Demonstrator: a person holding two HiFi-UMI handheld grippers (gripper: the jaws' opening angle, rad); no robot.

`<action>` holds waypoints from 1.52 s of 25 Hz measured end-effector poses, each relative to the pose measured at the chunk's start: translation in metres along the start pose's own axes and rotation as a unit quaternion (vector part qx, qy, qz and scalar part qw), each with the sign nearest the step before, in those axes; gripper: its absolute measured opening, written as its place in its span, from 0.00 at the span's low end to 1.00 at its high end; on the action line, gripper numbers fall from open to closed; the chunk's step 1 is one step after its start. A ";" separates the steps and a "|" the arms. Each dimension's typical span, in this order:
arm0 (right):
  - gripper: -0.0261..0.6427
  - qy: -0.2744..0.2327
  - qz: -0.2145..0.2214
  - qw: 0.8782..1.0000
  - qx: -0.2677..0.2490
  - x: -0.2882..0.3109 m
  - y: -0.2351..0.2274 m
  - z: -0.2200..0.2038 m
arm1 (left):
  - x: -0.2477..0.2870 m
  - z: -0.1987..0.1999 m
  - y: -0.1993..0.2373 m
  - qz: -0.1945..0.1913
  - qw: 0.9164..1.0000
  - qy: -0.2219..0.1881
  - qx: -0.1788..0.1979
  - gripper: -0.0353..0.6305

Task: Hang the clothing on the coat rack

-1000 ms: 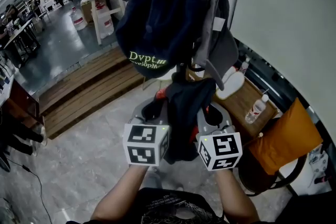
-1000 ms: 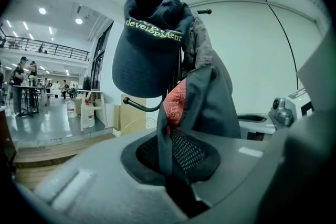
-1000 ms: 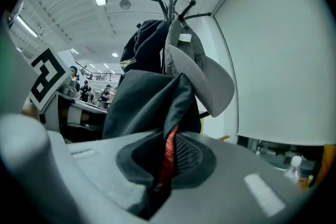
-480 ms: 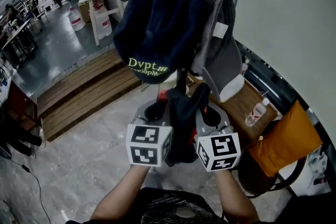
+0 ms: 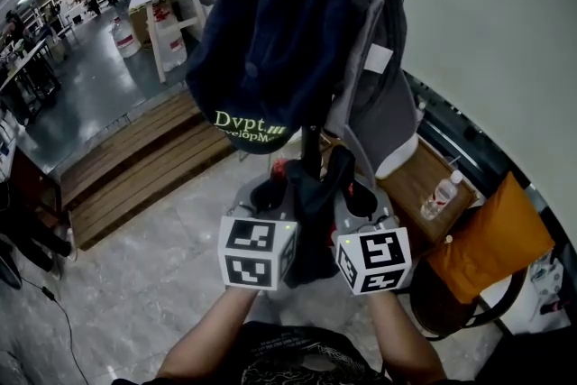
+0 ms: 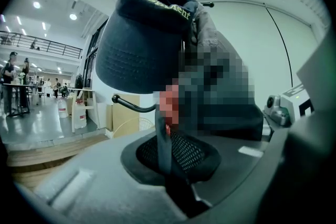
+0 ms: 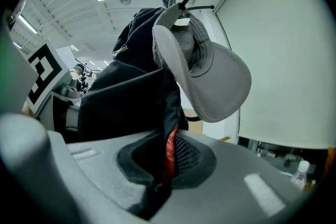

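Both grippers hold one dark garment point(image 5: 315, 216) in the lower middle of the frame, just in front of the pole of the coat rack point(image 5: 311, 144). The jaws of the left gripper point(image 5: 270, 187) are pressed together on a dark fold of it. The jaws of the right gripper point(image 5: 357, 192) pinch a fold with a red strip point(image 7: 169, 152). In the upper middle, a navy cap point(image 5: 270, 32) and a grey cap point(image 5: 383, 104) hang on the rack.
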State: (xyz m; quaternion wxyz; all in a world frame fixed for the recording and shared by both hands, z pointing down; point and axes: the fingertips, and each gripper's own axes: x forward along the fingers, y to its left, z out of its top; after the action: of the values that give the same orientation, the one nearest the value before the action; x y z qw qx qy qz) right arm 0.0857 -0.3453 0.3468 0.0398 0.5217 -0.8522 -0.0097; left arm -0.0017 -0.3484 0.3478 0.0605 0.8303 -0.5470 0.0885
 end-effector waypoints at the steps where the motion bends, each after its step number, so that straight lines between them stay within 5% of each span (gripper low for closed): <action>1: 0.08 0.000 0.000 1.000 0.000 0.001 0.000 0.000 | 0.001 0.000 0.000 -0.002 1.000 -0.001 0.000 0.09; 38: 0.08 0.042 0.015 0.999 0.014 0.015 0.003 -0.042 | 0.014 -0.034 -0.001 0.017 0.999 0.026 -0.019 0.09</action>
State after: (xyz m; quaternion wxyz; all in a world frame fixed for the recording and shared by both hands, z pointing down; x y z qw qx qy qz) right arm 0.0795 -0.3561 0.3901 0.0680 0.5096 -0.8573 0.0249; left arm 0.0021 -0.3538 0.3841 0.0890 0.8170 -0.5607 0.1007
